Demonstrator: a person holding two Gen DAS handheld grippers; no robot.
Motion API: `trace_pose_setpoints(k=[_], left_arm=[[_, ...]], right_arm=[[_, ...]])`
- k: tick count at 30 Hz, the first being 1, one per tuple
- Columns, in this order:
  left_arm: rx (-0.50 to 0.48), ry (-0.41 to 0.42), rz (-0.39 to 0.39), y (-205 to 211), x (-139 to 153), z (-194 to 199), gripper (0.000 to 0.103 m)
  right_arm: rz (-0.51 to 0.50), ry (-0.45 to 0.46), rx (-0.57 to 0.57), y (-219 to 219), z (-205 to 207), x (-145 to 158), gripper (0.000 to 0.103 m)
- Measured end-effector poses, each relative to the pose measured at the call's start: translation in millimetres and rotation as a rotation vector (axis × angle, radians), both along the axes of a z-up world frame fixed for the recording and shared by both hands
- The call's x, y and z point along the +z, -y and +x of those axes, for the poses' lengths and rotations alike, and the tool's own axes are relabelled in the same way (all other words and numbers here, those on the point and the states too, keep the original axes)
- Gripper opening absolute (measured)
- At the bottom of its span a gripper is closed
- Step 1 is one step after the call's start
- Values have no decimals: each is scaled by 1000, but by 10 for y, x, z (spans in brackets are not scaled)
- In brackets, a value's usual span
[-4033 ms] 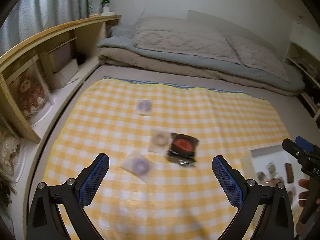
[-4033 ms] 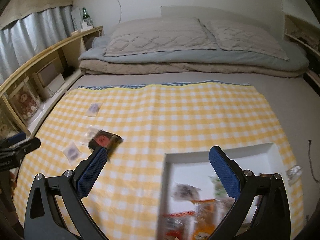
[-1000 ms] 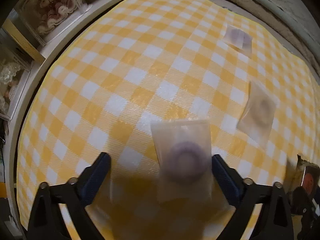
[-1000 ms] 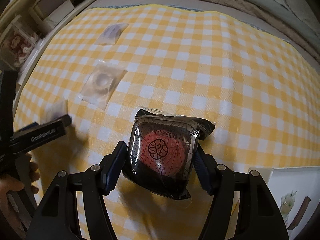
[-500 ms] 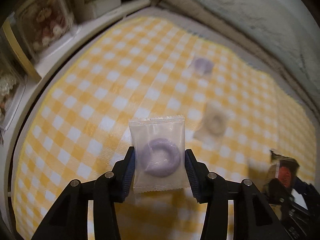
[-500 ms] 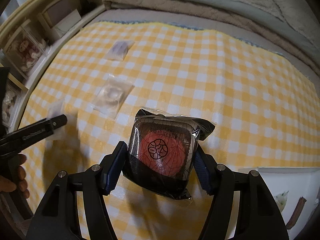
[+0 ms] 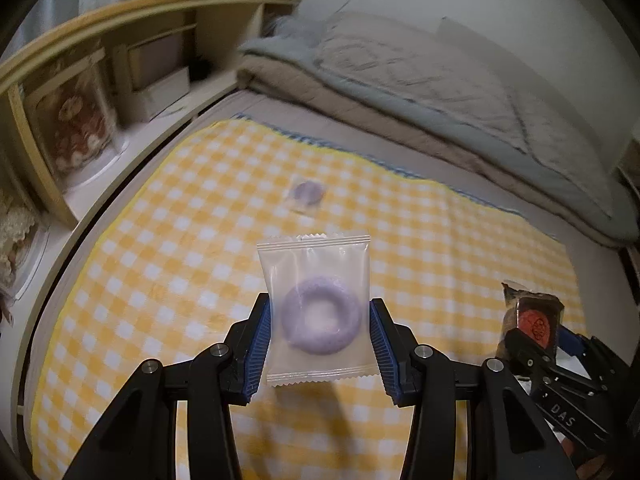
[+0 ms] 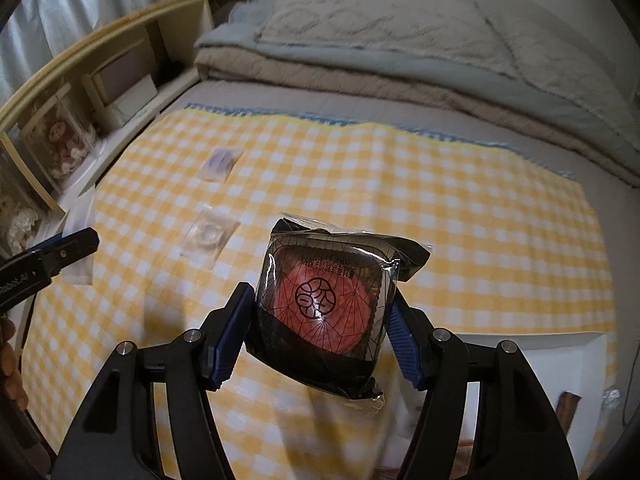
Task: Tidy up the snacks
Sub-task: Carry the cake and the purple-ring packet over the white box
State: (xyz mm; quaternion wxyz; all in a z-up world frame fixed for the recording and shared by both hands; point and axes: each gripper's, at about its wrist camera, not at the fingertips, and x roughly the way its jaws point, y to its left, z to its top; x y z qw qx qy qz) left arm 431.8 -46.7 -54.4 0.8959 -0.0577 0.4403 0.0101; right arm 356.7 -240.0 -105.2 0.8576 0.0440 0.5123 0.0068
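Note:
My left gripper (image 7: pixel 319 328) is shut on a clear packet with a purple ring snack (image 7: pixel 318 312), held above the yellow checked cloth (image 7: pixel 200 240). My right gripper (image 8: pixel 322 320) is shut on a black-wrapped red snack (image 8: pixel 326 300), also lifted; it shows at the right of the left wrist view (image 7: pixel 534 320). Another purple ring packet (image 7: pixel 306 196) lies farther back on the cloth; it also shows in the right wrist view (image 8: pixel 221 165). A pale ring packet (image 8: pixel 208 236) lies left of centre. The white tray (image 8: pixel 532 350) sits at the lower right.
Folded bedding (image 8: pixel 400 40) lies behind the cloth. A wooden shelf unit (image 7: pixel 80 80) with boxes runs along the left. The left gripper (image 8: pixel 48 256) reaches in from the left edge of the right wrist view.
Both grippers have risen and tilted up with their snacks; the view now takes in the bed and shelf. A second ago the left gripper was still open around the purple ring packet.

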Motion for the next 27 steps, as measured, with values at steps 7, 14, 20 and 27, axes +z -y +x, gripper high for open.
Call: trace_pose_setpoints(k=[7,14,20,27], left_arm=[[-77,22,-14,359,147,-218,46],[-164,26,-25,811,162,-292,46],[-244,1,-75,1167,30,-274,46],[-356,-54,-109,1639,-250,-200,46]], right_arm=[[-22,28,-56,401,-297,169,65],[-21,59,-114,911,-596,296,65],[-32,62,-159,1332,-867,291,65],[-36,31,-221,1796,-1132,138,65]])
